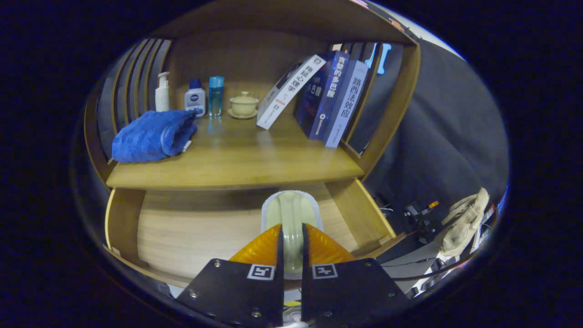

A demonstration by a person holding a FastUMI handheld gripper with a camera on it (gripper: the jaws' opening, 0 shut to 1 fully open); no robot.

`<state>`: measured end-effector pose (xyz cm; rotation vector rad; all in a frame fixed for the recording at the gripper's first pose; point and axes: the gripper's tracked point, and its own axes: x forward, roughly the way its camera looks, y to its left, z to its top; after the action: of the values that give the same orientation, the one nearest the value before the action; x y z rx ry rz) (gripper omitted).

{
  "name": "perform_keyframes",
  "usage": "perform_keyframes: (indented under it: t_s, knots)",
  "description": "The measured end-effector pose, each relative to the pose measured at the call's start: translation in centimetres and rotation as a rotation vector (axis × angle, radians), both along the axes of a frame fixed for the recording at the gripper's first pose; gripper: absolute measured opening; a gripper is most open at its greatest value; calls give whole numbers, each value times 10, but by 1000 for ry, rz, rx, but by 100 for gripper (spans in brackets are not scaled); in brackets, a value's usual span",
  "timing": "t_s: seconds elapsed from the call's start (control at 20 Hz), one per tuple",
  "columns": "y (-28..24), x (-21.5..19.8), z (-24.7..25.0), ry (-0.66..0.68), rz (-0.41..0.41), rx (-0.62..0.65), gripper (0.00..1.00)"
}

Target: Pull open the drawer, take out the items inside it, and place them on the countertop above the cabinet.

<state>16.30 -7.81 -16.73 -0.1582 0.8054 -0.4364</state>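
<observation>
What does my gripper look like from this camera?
The gripper has two translucent orange ribbed fingers on black plates held by silver screws. Each plate carries a small square black-and-white marker.

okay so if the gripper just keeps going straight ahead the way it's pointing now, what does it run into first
Probably the front edge of the countertop. The gripper is shut on a pale green brush-like item over the open drawer, and that item's tip would likely touch first. Depth is hard to judge here.
</observation>
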Motion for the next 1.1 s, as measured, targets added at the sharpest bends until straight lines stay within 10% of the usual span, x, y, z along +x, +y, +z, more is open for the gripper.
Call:
perform_keyframes:
  t_s: [1.1]
  knots:
    - [5, 139, -8, -262, 45, 235, 15]
